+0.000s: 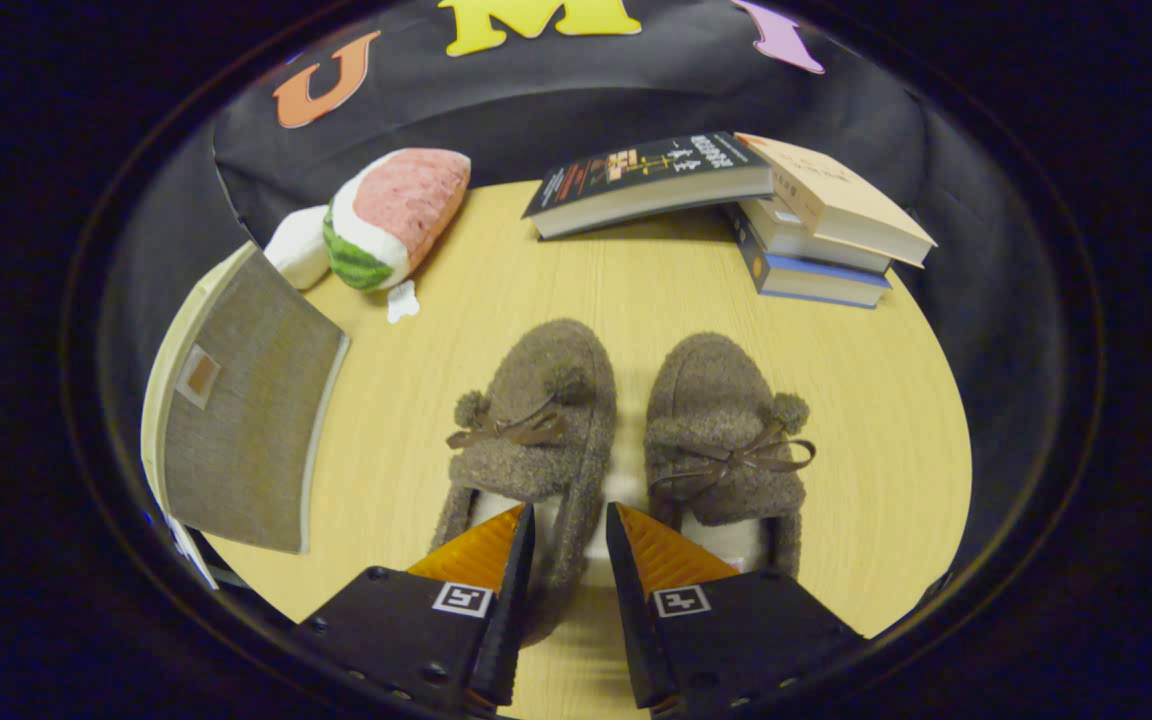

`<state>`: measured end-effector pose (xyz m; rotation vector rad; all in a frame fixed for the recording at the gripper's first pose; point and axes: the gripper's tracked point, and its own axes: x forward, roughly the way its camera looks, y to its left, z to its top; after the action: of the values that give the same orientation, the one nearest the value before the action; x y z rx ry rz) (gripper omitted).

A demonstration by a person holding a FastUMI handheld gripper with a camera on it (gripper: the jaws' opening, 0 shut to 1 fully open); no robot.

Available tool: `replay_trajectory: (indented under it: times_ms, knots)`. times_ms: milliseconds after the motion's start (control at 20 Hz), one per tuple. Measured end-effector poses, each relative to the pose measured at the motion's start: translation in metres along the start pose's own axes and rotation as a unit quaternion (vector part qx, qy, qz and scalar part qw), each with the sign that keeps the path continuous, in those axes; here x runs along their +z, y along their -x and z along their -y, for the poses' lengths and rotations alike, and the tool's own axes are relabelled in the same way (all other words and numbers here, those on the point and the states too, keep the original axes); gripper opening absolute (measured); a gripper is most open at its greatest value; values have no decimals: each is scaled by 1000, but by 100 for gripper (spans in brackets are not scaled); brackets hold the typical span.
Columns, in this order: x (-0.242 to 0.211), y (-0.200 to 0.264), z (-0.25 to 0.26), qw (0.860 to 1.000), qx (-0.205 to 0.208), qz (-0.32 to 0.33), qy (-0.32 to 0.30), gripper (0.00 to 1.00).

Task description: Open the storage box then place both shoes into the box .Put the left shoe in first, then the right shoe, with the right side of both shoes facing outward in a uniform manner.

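Both shoes are on the table point(866, 400), so neither is boxed yet. The storage box point(236, 420) sits off to the claw's left, its lid apparently raised; whether it is fully open you cannot tell from here.

Left shoe point(536, 420) and right shoe point(726, 440) lie side by side just ahead of the fingers, toes pointing away from you, heels nearest.

Your claw point(570, 520) is low and level, aimed down the gap between the pair. The fingers are parted narrowly, with the left shoe's inner wall seeming to run between them; contact on both sides isn't clear, so no confirmed grip.

Beyond: books point(736, 200), a watermelon-slice plush toy point(386, 215).

Left shoe goes first.
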<state>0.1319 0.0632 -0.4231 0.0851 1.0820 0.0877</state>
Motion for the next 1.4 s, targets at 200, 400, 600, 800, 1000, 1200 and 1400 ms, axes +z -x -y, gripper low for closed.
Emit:
replay_trajectory:
  times_ms: [200,400,600,800,1000,1200,1400]
  knots:
    - [1,0,-3,1000,2,-11,-18,27]
    - [-6,-6,1,998,-7,-45,-32,5]
    - [-11,-2,-5,993,4,-91,-81,1]
    - [-18,17,-19,982,39,-118,-140,1]
    - [-7,50,-26,984,52,-101,-140,1]
    - [13,93,-38,982,77,-75,-157,1]
    - [40,140,-62,979,102,-41,-170,1]
